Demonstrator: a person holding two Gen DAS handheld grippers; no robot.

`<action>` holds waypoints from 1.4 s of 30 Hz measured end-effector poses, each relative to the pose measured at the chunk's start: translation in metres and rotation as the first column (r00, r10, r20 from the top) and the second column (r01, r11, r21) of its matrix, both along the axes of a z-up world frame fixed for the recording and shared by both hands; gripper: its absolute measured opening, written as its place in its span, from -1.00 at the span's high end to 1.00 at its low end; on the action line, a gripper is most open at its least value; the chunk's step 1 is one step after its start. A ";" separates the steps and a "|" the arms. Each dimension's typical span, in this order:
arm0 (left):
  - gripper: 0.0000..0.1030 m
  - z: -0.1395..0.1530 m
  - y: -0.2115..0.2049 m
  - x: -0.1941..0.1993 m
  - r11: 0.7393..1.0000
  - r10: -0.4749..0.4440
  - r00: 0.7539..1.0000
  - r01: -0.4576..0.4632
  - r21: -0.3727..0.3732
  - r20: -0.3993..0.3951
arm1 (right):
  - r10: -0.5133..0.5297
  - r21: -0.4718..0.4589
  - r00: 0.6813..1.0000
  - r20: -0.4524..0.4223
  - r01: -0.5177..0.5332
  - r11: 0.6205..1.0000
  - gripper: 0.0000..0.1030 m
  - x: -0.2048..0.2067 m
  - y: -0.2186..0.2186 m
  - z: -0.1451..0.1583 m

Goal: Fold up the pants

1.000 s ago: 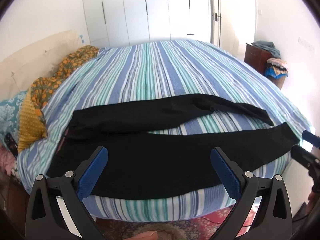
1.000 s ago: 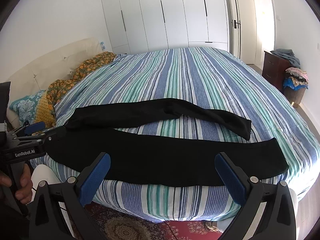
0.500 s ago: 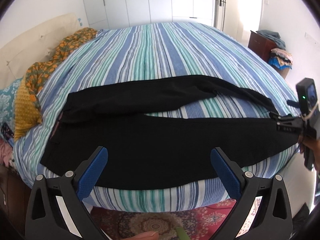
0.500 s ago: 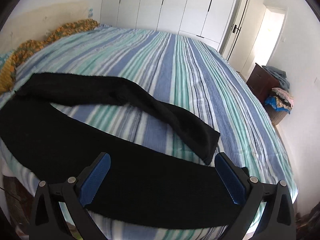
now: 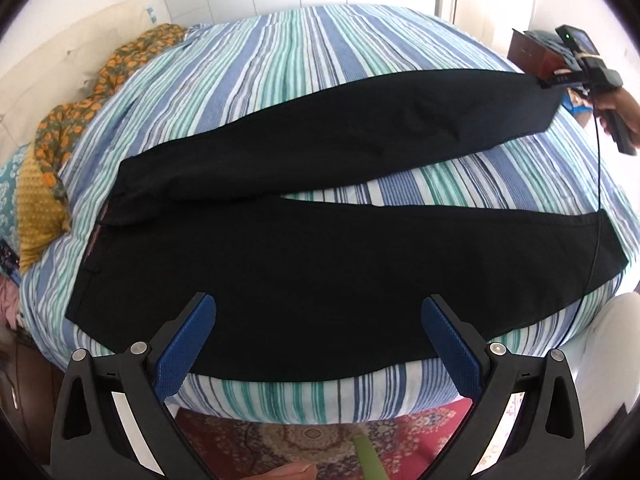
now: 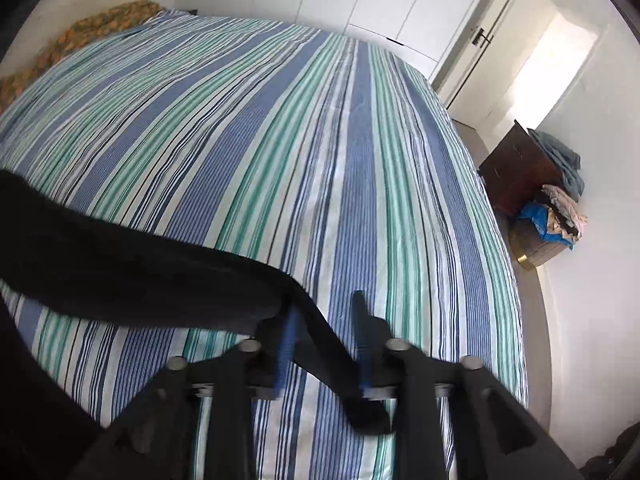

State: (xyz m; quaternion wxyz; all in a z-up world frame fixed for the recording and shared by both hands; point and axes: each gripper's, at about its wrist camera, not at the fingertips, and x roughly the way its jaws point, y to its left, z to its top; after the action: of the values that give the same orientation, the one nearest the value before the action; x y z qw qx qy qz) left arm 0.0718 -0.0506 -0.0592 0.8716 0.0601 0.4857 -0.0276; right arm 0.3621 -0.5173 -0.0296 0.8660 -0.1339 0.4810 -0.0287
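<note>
Black fabric: pants, spread flat across a striped bed, waistband to the left, legs running right in a narrow V.

Near leg: lies flat along the bed's front edge.

Far leg: its cuff is pinched by the right gripper and held taut, slightly off the sheet.

Right gripper: fingers closed on the cuff hem; bite looks shallow, near one corner only.

Left gripper: fingers wide apart, holding nothing, above the near leg at the front edge.

Risks, judged:
- Thin corner grip may slip under tension, dropping the leg askew.
- With the waistband unpinned, pulling could drag the whole garment sideways.
- One-corner lift may twist the leg, so seams misalign on the near leg.
</note>
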 end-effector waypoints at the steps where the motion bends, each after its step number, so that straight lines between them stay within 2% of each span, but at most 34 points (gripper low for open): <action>1: -0.99 0.001 -0.003 0.001 1.000 -0.006 1.000 0.006 0.001 0.007 | -0.047 0.008 0.999 -0.007 0.047 0.999 -0.65 0.014 -0.014 0.001; 4: -0.99 0.000 -0.004 0.003 1.000 -0.005 1.000 0.005 0.003 0.019 | -0.202 0.113 0.979 0.007 0.200 0.973 -0.60 0.026 -0.064 -0.007; 6: -0.99 -0.008 -0.003 0.007 1.000 -0.002 1.000 0.002 -0.002 -0.011 | -0.312 0.256 0.950 -0.013 0.305 0.917 -0.51 0.014 -0.097 -0.023; 8: -0.99 -0.017 -0.003 0.010 1.000 -0.002 0.999 0.002 -0.006 -0.055 | -0.386 0.428 0.919 -0.085 0.384 0.818 -0.24 -0.003 -0.122 -0.052; 10: -0.99 -0.023 -0.006 0.011 1.000 -0.005 0.997 0.004 -0.008 -0.082 | -0.404 0.600 0.898 -0.175 0.423 0.679 -0.03 -0.021 -0.138 -0.088; 12: -0.99 -0.024 -0.009 0.009 1.000 -0.006 0.996 0.006 0.001 -0.084 | -0.410 0.703 0.885 -0.221 0.435 0.562 0.13 -0.027 -0.140 -0.116; 13: -0.99 -0.023 -0.010 0.009 1.000 -0.004 0.997 0.005 0.008 -0.080 | -0.404 0.740 0.885 -0.231 0.430 0.518 0.16 -0.026 -0.137 -0.128; 14: -0.99 -0.023 -0.010 0.010 1.000 0.000 0.997 0.001 0.013 -0.075 | -0.404 0.756 0.884 -0.235 0.428 0.495 0.16 -0.023 -0.134 -0.137; 16: -0.99 -0.022 -0.009 0.011 1.000 0.012 0.998 -0.011 0.020 -0.069 | -0.431 0.766 0.872 -0.231 0.436 0.471 0.16 -0.016 -0.125 -0.149; 17: -0.99 -0.022 -0.008 0.012 1.000 0.019 0.997 -0.018 0.023 -0.069 | -0.458 0.781 0.861 -0.220 0.437 0.446 0.16 -0.013 -0.124 -0.154; 19: -0.99 -0.024 -0.006 0.015 0.999 0.032 0.996 -0.030 0.025 -0.080 | -0.509 0.830 0.835 -0.211 0.428 0.358 0.15 -0.010 -0.125 -0.162; 20: -0.99 -0.025 -0.005 0.017 0.999 0.036 0.995 -0.034 0.026 -0.088 | -0.519 0.850 0.826 -0.220 0.424 0.314 0.29 -0.009 -0.125 -0.165; 21: -0.99 -0.025 -0.004 0.018 0.999 0.038 0.995 -0.036 0.028 -0.092 | -0.517 0.853 0.824 -0.231 0.427 0.300 0.55 -0.009 -0.125 -0.164; 22: -0.99 -0.025 -0.003 0.018 0.999 0.040 0.995 -0.038 0.029 -0.088 | -0.512 0.842 0.829 -0.228 0.431 0.324 0.65 -0.009 -0.125 -0.158; 24: -0.99 -0.024 -0.001 0.019 0.999 0.043 0.997 -0.041 0.029 -0.071 | -0.487 0.829 0.856 -0.175 0.395 0.395 0.66 -0.023 -0.123 -0.134; 26: -0.99 -0.027 0.003 0.022 0.999 0.048 0.997 -0.047 0.028 -0.066 | -0.467 0.800 0.873 -0.139 0.377 0.467 0.66 -0.053 -0.125 -0.110; 28: -0.99 -0.035 0.006 0.029 0.999 0.049 0.995 -0.047 0.022 -0.088 | -0.457 0.738 0.877 -0.150 0.407 0.539 0.65 -0.088 -0.129 -0.101; 30: -0.99 -0.039 0.011 0.044 0.999 0.042 0.994 -0.041 0.007 -0.101 | -0.429 0.654 0.883 -0.190 0.440 0.615 0.48 -0.109 -0.124 -0.109; 31: -0.99 -0.038 0.015 0.054 0.999 0.044 0.995 -0.044 0.000 -0.092 | -0.433 0.588 0.879 -0.202 0.462 0.664 0.29 -0.114 -0.121 -0.112; 33: -0.99 -0.033 0.025 0.083 0.998 0.066 0.996 -0.066 0.003 -0.054 | -0.468 0.448 0.872 -0.146 0.480 0.754 0.27 -0.127 -0.113 -0.110; 35: -0.99 -0.030 0.038 0.118 0.996 0.088 0.996 -0.088 0.006 -0.007 | -0.454 0.415 0.887 -0.082 0.445 0.794 0.27 -0.128 -0.098 -0.099; 36: -0.99 -0.034 0.044 0.136 0.995 0.102 0.995 -0.102 0.017 0.009 | -0.422 0.431 0.905 -0.056 0.403 0.807 0.27 -0.123 -0.084 -0.090; 39: -0.99 -0.068 0.059 0.197 0.981 0.167 0.986 -0.165 0.099 -0.010 | -0.229 0.477 0.973 -0.012 0.207 0.854 0.17 -0.081 -0.003 -0.068; 40: -0.99 -0.084 0.063 0.214 0.974 0.186 0.982 -0.182 0.133 -0.026 | -0.148 0.497 0.989 -0.020 0.138 0.856 0.11 -0.069 0.028 -0.069; 42: -0.99 -0.121 0.070 0.239 0.954 0.220 0.972 -0.198 0.224 -0.081 | -0.006 0.541 0.999 -0.043 0.029 0.840 0.06 -0.043 0.092 -0.072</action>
State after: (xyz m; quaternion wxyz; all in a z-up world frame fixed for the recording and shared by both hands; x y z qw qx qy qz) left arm 0.3110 0.0192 -0.1798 0.8314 0.1004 0.5345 0.1143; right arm 0.3192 -0.4250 -0.1018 0.8585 0.1199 0.4879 0.1029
